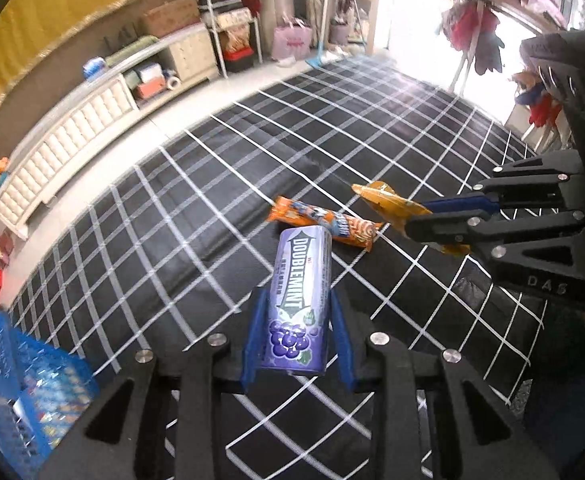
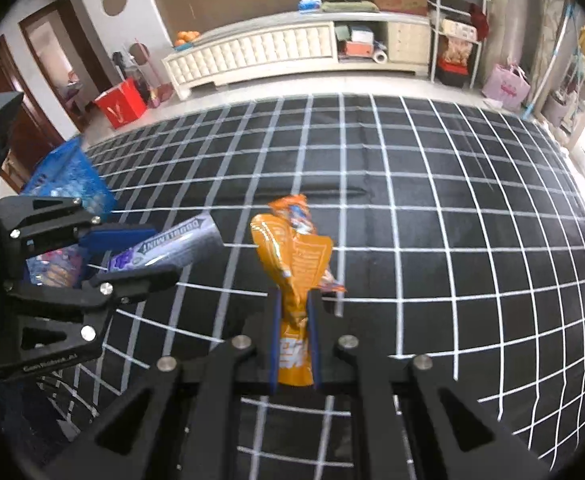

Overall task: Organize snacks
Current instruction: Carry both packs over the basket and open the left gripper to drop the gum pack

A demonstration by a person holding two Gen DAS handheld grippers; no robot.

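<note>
My left gripper [image 1: 297, 300] is shut on a purple Doublemint gum bottle [image 1: 299, 300] and holds it above the black checked cloth [image 1: 172, 240]. The bottle also shows in the right wrist view [image 2: 168, 246]. My right gripper [image 2: 295, 300] is shut on an orange snack packet [image 2: 294, 272], held off the cloth; it shows in the left wrist view [image 1: 396, 204]. A second orange snack bar [image 1: 324, 222] lies on the cloth just beyond the bottle, and its end peeks out behind the held packet in the right wrist view [image 2: 294, 206].
A blue plastic basket [image 1: 20, 392] with several snack packets stands at the cloth's left edge; it also shows in the right wrist view [image 2: 68, 184]. A white cabinet [image 2: 252, 54] and a red bag [image 2: 122, 104] stand on the floor beyond.
</note>
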